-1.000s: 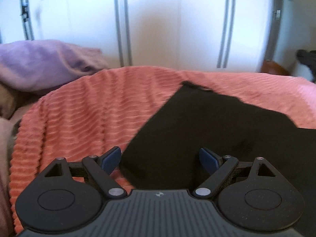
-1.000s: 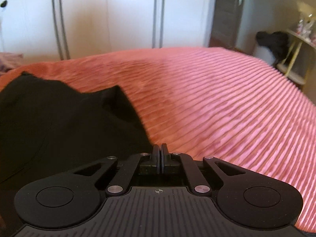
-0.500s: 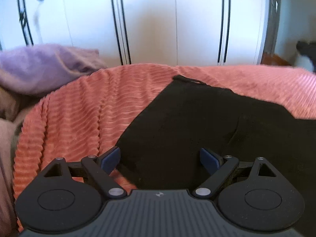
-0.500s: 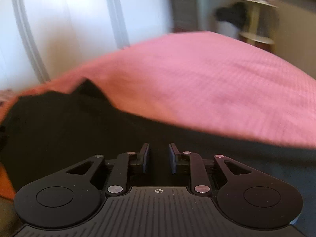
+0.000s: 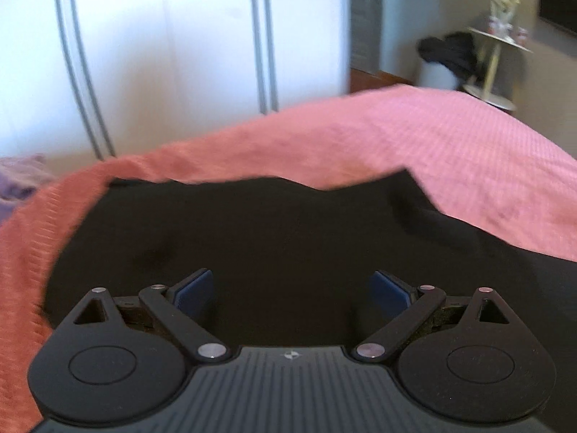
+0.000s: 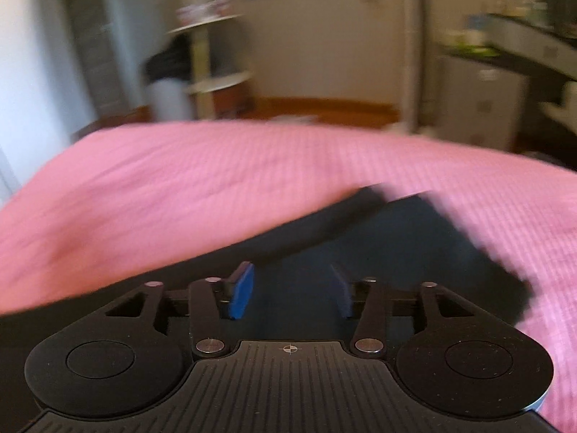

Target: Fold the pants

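Both grippers empty: left gripper [image 5: 292, 288] jaws opening wide, right gripper [image 6: 290, 290] opening midway. Pants [image 5: 274, 238] at twelve o'clock; advise pinching hems squarely.

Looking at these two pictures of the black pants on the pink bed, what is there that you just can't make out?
- Left wrist view: the near part of the pants is hidden behind the left claw; their right side runs off the picture's edge.
- Right wrist view: the far ends of the pants are smeared by motion blur, so the edges are unclear.
- Right wrist view: the things on the shelf are too blurred to name.
- Both views: the bedspread hides the bed itself.
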Demonstrator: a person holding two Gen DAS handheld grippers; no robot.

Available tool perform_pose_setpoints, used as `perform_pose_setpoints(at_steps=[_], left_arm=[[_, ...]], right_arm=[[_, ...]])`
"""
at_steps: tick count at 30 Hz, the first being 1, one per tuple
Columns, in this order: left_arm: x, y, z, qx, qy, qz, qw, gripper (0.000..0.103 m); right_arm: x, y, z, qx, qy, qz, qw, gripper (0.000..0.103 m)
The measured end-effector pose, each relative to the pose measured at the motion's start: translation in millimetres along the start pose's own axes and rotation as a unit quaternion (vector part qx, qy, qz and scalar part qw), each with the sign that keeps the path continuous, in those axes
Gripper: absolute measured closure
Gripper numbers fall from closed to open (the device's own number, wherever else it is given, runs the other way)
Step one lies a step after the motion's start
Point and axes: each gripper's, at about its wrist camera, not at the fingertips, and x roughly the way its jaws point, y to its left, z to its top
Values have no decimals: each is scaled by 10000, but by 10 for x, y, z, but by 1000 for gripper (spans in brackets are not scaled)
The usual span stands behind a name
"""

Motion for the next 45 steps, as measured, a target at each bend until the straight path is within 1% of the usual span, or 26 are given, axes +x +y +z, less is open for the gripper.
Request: perform_pose_setpoints(at_steps=[2, 3, 6, 8, 10, 11, 12, 13, 14, 15, 16, 17, 18, 20, 23, 27, 30, 31, 33, 34, 35, 38, 41, 43, 45], left_arm=[[38, -159, -28, 27, 114, -282, 9995, 8], [60, -234, -41, 99, 172, -357, 9992, 8], [146, -398, -85, 317, 282, -308, 9986, 8], [204, -445, -93, 300, 354, -331, 9984, 8], [246, -452, -99, 199, 442, -379, 9981, 8], [249, -453, -104, 145, 455, -403, 9980, 8], [244, -449, -111, 104, 451, -411, 9981, 8], [225, -470, -117, 81, 444, -415, 9981, 8], [223, -483, -114, 78, 438, -421, 9981, 8], [219, -478, -106, 89, 424, -427, 9981, 7], [211, -503, -109, 110, 402, -425, 9982, 7], [208, -524, -111, 128, 391, -428, 9982, 7], [213, -538, -108, 145, 388, -435, 9982, 7], [211, -576, -112, 177, 390, -424, 9982, 7], [199, -615, -113, 237, 337, -396, 9984, 7], [185, -624, -106, 222, 297, -375, 9986, 7], [198, -599, -105, 174, 267, -332, 9989, 7], [198, -590, -107, 130, 267, -316, 9991, 7], [212, -575, -96, 66, 269, -329, 9991, 7], [228, -574, -83, 65, 281, -343, 9990, 7], [231, -587, -76, 90, 279, -346, 9990, 7], [241, -634, -12, 230, 170, -369, 9989, 7], [280, -669, 109, 107, 137, -638, 9978, 7], [300, -717, 190, 37, 77, -757, 9971, 10], [303, -842, 264, 331, -105, -738, 9967, 11]], right_arm=[[171, -235, 77, 131, 56, -207, 9997, 24], [243, -322, 112, 124, 97, -306, 9994, 22], [431, -440, 127, 60, 172, -502, 9986, 21], [559, -513, 182, 53, 321, -436, 9985, 18], [697, -539, 201, -16, 503, -280, 9983, 16], [727, -537, 198, -53, 532, -267, 9982, 14], [769, -553, 221, -42, 529, -153, 9985, 15], [777, -557, 237, -43, 485, 59, 9988, 30], [789, -539, 245, -99, 501, 242, 9984, 55], [779, -506, 257, -195, 526, 261, 9981, 63], [764, -460, 261, -389, 467, 188, 9980, 72], [736, -419, 261, -589, 380, 131, 9975, 77], [717, -390, 265, -728, 324, 101, 9968, 78], [649, -349, 291, -792, 209, 65, 9966, 78], [527, -251, 301, -1031, -88, -68, 9946, 78], [468, -120, 276, -1366, -251, -330, 9898, 78], [496, -105, 274, -1387, -242, -451, 9890, 75], [508, -113, 259, -1367, -206, -507, 9891, 72], [515, -161, 234, -1247, -160, -400, 9913, 72], [511, -183, 208, -1175, -164, -323, 9924, 78], [490, -208, 194, -1105, -190, -150, 9936, 85], [402, -306, 198, -690, -335, 95, 9970, 88], [383, -422, 233, -205, -295, 342, 9988, 89], [365, -435, 240, -158, -349, 232, 9990, 90], [341, -444, 253, -120, -463, 132, 9988, 90]])
